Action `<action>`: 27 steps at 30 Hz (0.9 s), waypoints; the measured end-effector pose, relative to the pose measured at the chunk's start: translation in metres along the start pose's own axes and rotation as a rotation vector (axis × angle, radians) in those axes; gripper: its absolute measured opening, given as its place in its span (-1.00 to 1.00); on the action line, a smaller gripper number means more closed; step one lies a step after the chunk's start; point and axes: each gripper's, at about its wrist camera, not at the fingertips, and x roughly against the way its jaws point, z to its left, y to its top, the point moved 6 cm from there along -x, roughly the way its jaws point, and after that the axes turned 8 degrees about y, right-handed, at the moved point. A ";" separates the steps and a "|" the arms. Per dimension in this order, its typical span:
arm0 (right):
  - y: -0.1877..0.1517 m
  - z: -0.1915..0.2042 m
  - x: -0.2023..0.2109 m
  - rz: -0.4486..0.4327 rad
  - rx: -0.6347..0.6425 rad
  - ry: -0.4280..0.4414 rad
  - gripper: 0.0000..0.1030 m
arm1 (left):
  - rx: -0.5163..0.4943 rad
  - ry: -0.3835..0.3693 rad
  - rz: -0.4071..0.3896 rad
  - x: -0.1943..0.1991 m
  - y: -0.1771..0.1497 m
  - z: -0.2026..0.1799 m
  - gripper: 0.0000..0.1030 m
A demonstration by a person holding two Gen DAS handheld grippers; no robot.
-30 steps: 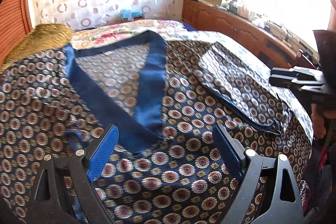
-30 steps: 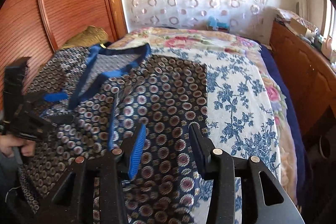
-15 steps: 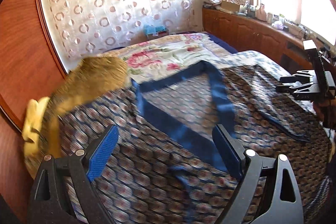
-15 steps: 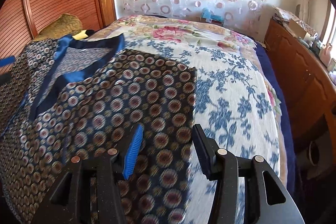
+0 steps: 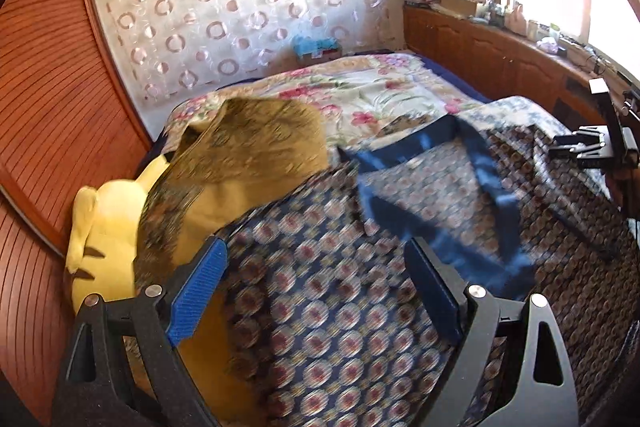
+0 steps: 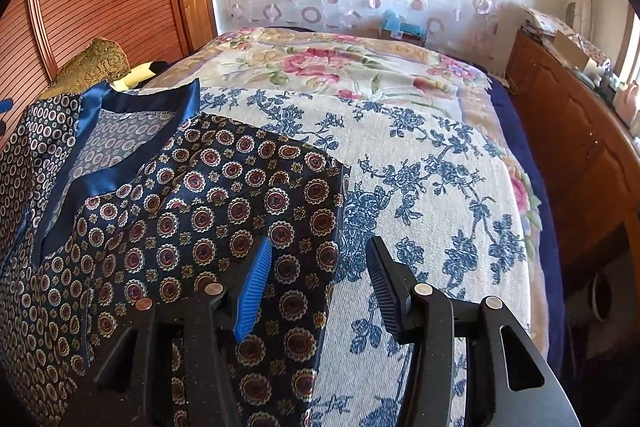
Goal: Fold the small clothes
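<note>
A dark blue garment (image 5: 320, 267) with round medallions and a plain blue V-neck band (image 5: 492, 179) lies spread on the bed. My left gripper (image 5: 314, 247) hovers open and wide over its left shoulder part, with nothing between the fingers. In the right wrist view the same garment (image 6: 208, 195) fills the left half. My right gripper (image 6: 319, 245) is open above the garment's straight right edge, with the blue pad over the cloth and the black pad over the bedcover. The right gripper (image 5: 588, 147) also shows at the far right of the left wrist view.
A gold patterned cushion (image 5: 248, 155) and a yellow plush toy (image 5: 104, 227) lie by the wooden slatted wardrobe (image 5: 48, 107) on the left. A white cover with blue flowers (image 6: 432, 179) lies over a floral bedspread (image 6: 320, 67). A wooden cabinet (image 6: 580, 147) runs along the right.
My left gripper has swung left across the garment towards the cushion and plush toy. My right gripper has shifted right to the garment's edge and its fingers stand slightly wider.
</note>
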 end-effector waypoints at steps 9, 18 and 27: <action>0.000 -0.004 -0.004 -0.009 0.003 0.017 0.11 | 0.059 0.000 0.079 -0.013 -0.031 0.025 0.38; 0.000 0.000 -0.008 -0.001 0.020 0.016 0.30 | 0.079 -0.007 0.051 -0.016 -0.031 0.020 -0.20; 0.001 0.000 -0.010 0.004 0.022 0.010 0.41 | 0.043 0.064 0.034 -0.005 -0.035 0.018 -0.20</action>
